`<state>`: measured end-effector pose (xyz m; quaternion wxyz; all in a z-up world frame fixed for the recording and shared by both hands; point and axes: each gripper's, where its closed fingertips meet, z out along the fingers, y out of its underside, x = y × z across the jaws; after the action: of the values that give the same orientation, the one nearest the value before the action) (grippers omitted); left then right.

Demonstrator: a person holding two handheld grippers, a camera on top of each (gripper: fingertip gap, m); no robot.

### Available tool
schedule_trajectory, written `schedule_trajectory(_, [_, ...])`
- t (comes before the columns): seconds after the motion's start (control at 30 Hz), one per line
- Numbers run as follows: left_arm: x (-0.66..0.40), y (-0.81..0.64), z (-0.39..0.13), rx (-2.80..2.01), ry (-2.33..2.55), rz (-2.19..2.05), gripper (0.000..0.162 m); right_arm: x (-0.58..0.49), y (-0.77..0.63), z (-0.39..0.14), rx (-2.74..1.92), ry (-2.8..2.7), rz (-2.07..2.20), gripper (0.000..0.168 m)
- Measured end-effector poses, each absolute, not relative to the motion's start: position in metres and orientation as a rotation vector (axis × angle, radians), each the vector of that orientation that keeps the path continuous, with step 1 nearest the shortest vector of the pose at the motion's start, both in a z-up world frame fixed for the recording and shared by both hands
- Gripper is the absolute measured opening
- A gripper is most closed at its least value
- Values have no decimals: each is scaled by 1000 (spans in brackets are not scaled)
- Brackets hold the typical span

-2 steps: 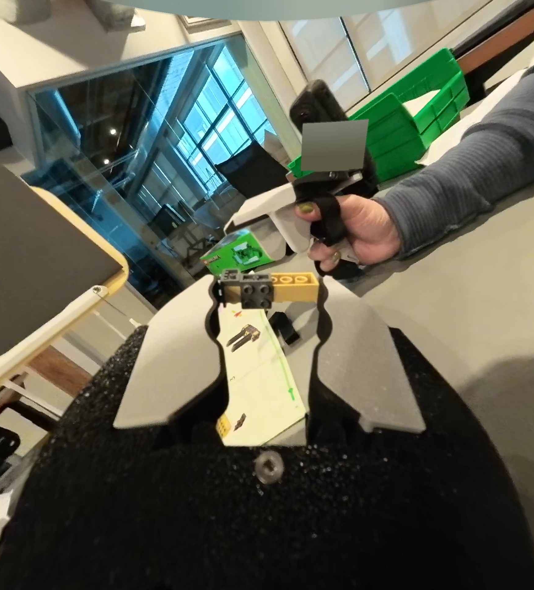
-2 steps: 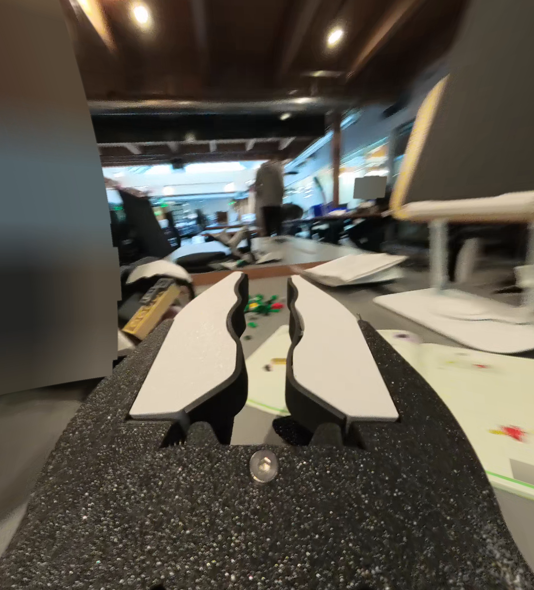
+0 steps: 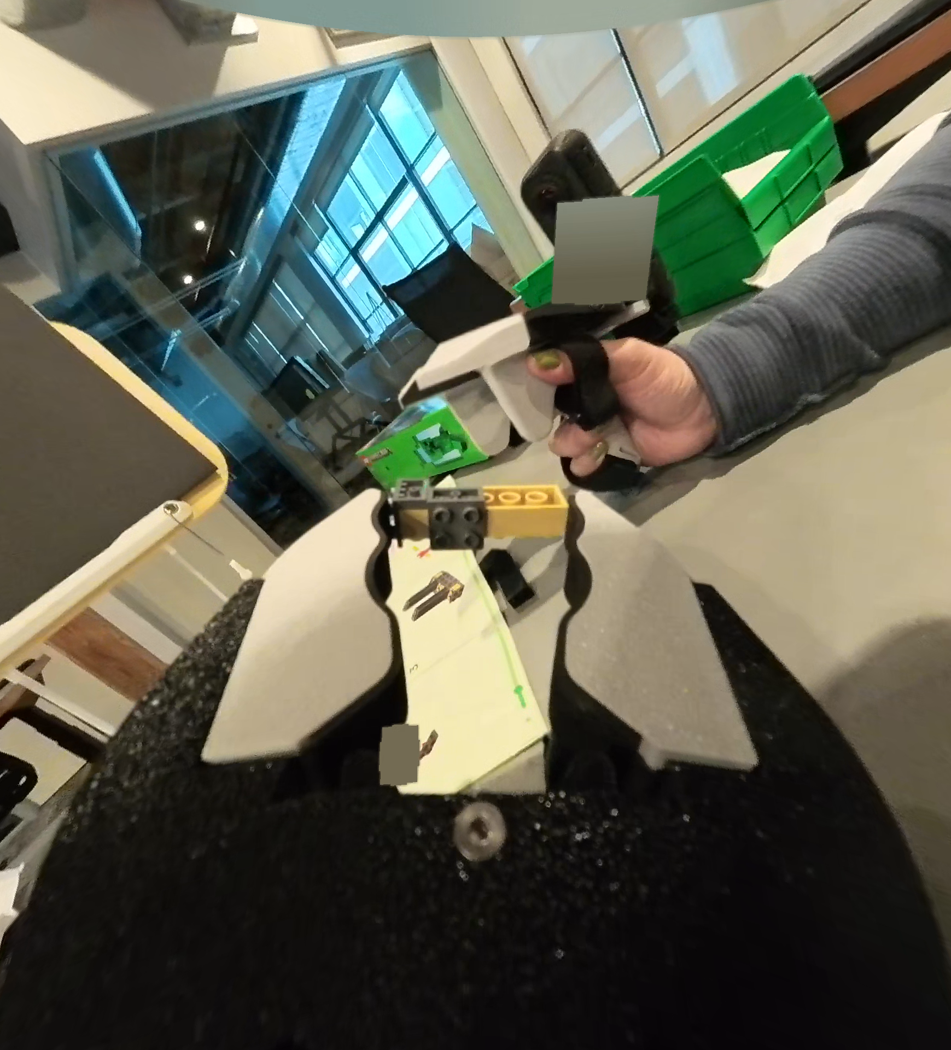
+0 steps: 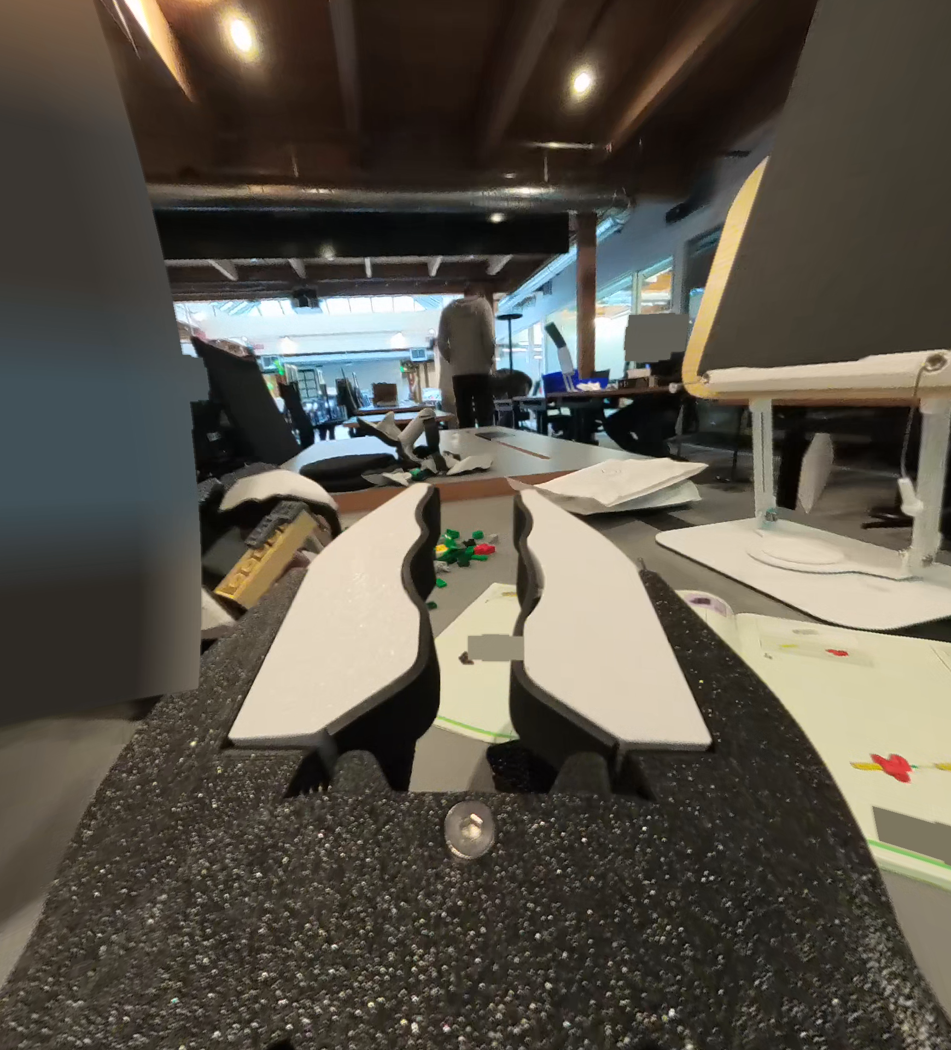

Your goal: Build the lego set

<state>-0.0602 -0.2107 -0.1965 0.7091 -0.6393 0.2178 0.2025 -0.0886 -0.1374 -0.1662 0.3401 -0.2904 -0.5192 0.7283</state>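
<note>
My left gripper point(image 3: 476, 514) is shut on a small lego assembly held above the table: a tan brick point(image 3: 527, 511) with dark grey pieces point(image 3: 457, 520) fixed on its left half. The open instruction booklet point(image 3: 461, 653) lies under it, with a black piece point(image 3: 510, 579) beside it. My right gripper point(image 4: 476, 495) is open by a narrow gap and empty, low over the booklet point(image 4: 831, 710). A pile of loose green, red and yellow bricks point(image 4: 461, 551) lies ahead of it. The left gripper with the tan brick point(image 4: 268, 554) shows at its left. The right gripper point(image 3: 461, 358) shows in a hand point(image 3: 655, 409).
A green lego box point(image 3: 427, 449) lies on the grey table point(image 3: 802, 568), with green bins point(image 3: 745, 199) behind. A white lamp base point(image 4: 831, 574) stands at the right, and a white paper bag point(image 4: 615, 477) lies beyond the bricks. A person point(image 4: 467, 352) stands far off. The grippers' ends are close to 9 cm from one another.
</note>
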Motion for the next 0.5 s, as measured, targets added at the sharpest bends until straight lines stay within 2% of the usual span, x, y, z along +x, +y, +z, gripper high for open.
schedule_trajectory(0.1, [-62,-210,-198,-1427,481,453,59,-80,-136,-153,-703,-1313,1900,25])
schedule_trajectory(0.2, [-63,-211,-198,-1425,475,455,59,-64,-123,-114,-618,-1303,1824,27])
schedule_trajectory(0.3, [-64,-211,-197,-1423,460,445,59,-44,-103,-94,-760,-1400,1697,33])
schedule_trajectory(0.33, [-64,-211,-197,-1422,456,440,59,-33,-103,-99,-818,-1481,1664,38])
schedule_trajectory(0.43, [-62,-211,-196,-1417,456,428,59,18,-121,-136,-985,-1802,1608,35])
schedule_trajectory(0.5, [-60,-211,-196,-1415,467,423,59,60,-141,-179,-1119,-2056,1496,30])
